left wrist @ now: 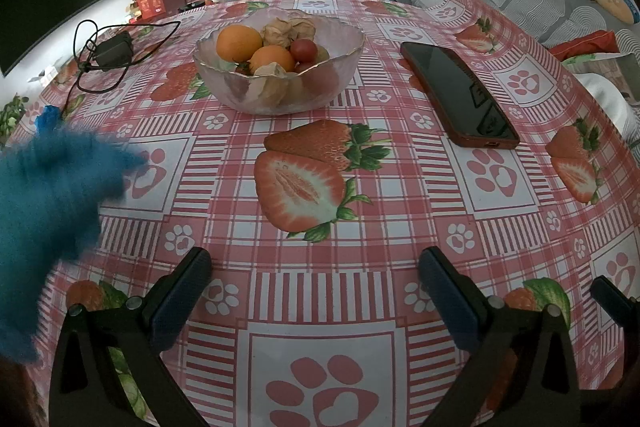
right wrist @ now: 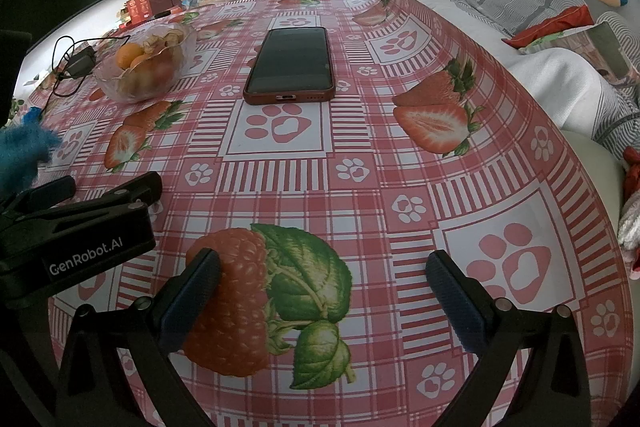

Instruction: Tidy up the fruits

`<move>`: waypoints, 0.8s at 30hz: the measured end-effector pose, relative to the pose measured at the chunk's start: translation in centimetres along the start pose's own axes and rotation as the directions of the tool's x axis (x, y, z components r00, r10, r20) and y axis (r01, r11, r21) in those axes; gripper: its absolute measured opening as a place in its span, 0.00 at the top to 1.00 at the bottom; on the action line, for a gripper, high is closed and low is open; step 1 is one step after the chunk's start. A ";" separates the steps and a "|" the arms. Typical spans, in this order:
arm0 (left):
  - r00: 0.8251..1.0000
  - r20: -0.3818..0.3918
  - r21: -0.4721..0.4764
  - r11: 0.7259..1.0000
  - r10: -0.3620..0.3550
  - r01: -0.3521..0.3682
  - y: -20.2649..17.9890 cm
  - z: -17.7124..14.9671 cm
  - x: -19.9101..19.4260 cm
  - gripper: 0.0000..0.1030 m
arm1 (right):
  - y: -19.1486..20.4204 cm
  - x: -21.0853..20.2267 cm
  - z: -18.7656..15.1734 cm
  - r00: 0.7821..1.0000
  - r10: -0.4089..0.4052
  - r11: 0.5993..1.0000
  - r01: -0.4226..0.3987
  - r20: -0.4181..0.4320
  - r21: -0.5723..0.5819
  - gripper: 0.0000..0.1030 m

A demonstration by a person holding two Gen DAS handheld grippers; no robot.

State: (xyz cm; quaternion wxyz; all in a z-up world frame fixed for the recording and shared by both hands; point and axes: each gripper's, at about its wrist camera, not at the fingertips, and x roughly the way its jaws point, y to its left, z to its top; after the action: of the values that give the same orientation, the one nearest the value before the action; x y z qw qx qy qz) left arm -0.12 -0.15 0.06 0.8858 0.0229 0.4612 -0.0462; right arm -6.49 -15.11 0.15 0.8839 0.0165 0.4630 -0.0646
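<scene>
Fruit point(left wrist: 256, 49): oranges, husked berries and a small red tomato piled in the glass bowl point(left wrist: 344, 75), far left on the table.
Handling: oranges firm, round, likely to roll; papery husks crush easily; bowl rim fragile.
Hold: across an orange's middle, gently.
Left gripper point(left wrist: 316, 281): wide apart, empty.
Right gripper point(right wrist: 322, 281): same, over cloth.

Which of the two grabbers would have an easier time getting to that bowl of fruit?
Probably the left gripper: the glass bowl sits straight ahead of its open jaws. From the right gripper the bowl lies far off to the side, with the phone ahead instead.
</scene>
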 end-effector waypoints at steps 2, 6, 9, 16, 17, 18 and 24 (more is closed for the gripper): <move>1.000 0.000 0.000 1.000 0.000 0.000 0.2 0.0 0.0 0.00 | 0.0 0.0 0.0 1.000 0.000 1.000 0.000 0.001 0.000 0.00; 1.000 0.000 0.000 1.000 0.000 0.000 0.2 0.0 0.0 0.00 | 0.0 0.0 0.0 1.000 0.000 1.000 0.000 0.001 0.000 0.00; 1.000 0.000 0.000 1.000 0.000 0.000 0.1 0.0 0.0 0.00 | 0.0 0.0 0.0 1.000 0.000 1.000 0.000 0.001 0.000 0.00; 1.000 0.000 0.000 1.000 0.000 0.000 0.2 0.0 0.0 0.00 | 0.0 0.0 0.0 1.000 0.000 1.000 0.000 0.001 0.000 0.00; 1.000 0.000 0.000 1.000 0.000 0.000 0.1 0.0 0.0 0.00 | 0.0 0.0 0.0 1.000 0.000 1.000 0.000 0.001 0.000 0.00; 1.000 0.000 0.000 1.000 0.000 0.000 0.1 0.0 0.0 0.00 | 0.0 0.0 0.0 1.000 0.000 1.000 0.000 0.001 0.000 0.00; 1.000 0.000 0.000 1.000 0.000 0.000 0.0 0.0 0.0 0.00 | 0.0 0.0 0.0 1.000 0.000 1.000 0.000 0.001 0.000 0.00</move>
State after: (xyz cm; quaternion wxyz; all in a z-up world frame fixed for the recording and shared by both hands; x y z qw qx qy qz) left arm -0.13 -0.19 0.05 0.8857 0.0228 0.4613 -0.0462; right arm -6.53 -15.09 0.15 0.8841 0.0165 0.4626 -0.0645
